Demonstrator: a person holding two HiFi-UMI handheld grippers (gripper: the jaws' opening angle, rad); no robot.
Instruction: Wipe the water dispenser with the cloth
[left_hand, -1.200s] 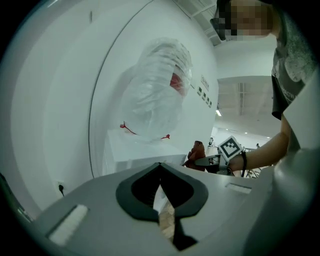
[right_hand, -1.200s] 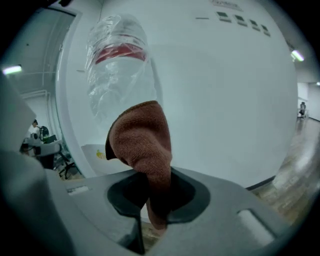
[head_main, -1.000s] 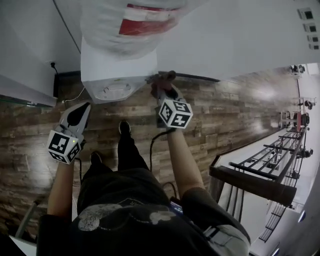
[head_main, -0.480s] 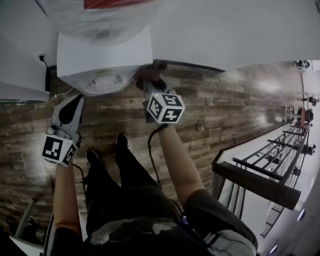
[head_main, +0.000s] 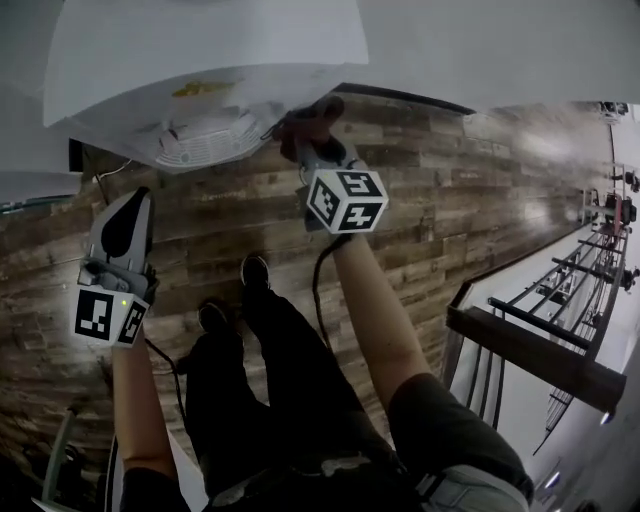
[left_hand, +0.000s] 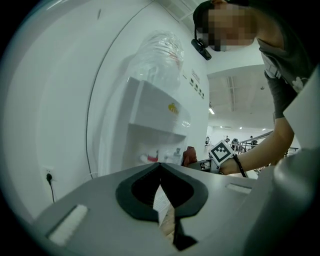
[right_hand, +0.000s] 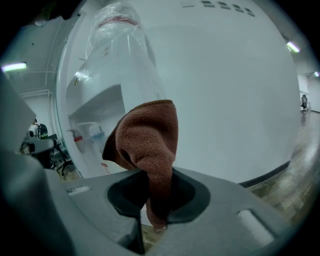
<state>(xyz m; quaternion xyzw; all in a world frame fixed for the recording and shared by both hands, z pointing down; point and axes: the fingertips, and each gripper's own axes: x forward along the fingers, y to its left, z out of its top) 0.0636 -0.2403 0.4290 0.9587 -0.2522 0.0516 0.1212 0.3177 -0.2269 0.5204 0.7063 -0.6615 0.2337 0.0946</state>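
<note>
At the head view's top edge, the water dispenser (head_main: 200, 90) is cut off. Right gripper (right_hand: 159, 197) pinches the rust-brown cloth (right_hand: 147, 140) by the dispenser's side; contact unclear. Left gripper (left_hand: 161, 197): jaws pressed together, empty, apart from it.

An open, office-like hall: wood-plank floor (head_main: 450, 200), white wall (head_main: 500, 50), water dispenser (head_main: 200, 90), metal racks (head_main: 560, 320) alongside.

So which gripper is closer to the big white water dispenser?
Right. The right gripper, shut on the reddish-brown cloth, sits at the white water dispenser's edge; the left gripper is held back, clear of it.
</note>
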